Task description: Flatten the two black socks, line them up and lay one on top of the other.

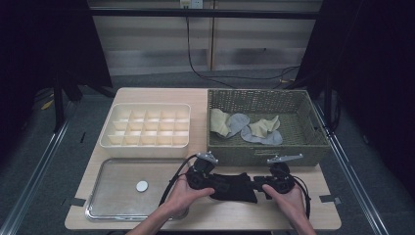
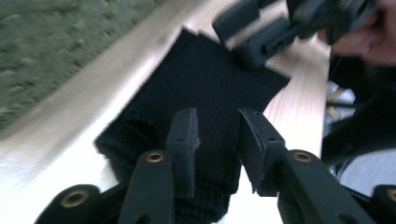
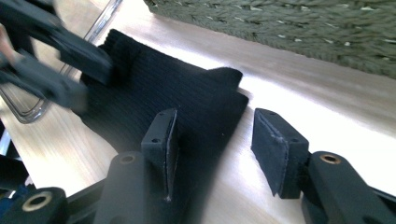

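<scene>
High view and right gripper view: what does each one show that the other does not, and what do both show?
The high view alone shows the divided box, the socks inside the basket, the white disc on the tray and both of the person's hands. The right gripper view alone shows the right gripper close up: its jaws stand apart, one over the black cloth, one over bare table. Both show the cloth, the basket, the tray and the left gripper at the cloth's far end.
</scene>
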`<state>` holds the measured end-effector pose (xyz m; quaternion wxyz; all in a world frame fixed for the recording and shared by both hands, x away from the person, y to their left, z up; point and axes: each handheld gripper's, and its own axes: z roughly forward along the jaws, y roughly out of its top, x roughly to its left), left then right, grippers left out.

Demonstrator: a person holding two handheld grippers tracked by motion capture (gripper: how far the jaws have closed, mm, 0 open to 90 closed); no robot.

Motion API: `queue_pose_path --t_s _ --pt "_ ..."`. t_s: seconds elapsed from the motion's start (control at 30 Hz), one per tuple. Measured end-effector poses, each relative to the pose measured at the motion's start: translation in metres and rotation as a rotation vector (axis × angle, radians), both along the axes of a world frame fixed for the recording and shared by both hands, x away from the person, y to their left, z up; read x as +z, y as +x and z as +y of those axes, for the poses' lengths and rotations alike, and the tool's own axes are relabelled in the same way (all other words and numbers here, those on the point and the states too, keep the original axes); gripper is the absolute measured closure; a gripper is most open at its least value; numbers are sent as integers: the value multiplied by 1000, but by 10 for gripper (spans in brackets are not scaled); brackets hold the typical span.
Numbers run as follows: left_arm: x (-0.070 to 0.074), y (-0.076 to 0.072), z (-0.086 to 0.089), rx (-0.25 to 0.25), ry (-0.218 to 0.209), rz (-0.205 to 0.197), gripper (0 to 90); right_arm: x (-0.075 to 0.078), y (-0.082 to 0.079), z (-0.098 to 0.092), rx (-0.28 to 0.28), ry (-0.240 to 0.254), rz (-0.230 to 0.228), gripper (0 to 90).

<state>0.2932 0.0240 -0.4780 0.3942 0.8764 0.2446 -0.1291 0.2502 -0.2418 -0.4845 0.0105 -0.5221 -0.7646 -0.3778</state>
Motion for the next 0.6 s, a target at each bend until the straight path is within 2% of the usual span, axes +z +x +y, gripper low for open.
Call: queue_pose_path --t_s 0.07,0.23,0.37,0.4,0.57,0.6 --pt "-1 -1 -2 -5 -7 3 653 -1 1 2 2 -2 -2 505" --pt "-9 -2 -7 -11 18 -14 668 -8 4 9 18 -10 22 502" --pt "-12 -3 -9 8 31 -34 710 -8 1 11 28 -10 18 523" --pt "-13 -3 -9 2 24 -27 714 -8 0 11 27 -1 23 544" --pt "-16 -5 -9 24 29 -61 791 -11 -1 13 42 29 39 599" --pt "-18 -5 -9 23 13 -44 804 -11 -1 14 45 46 47 626"
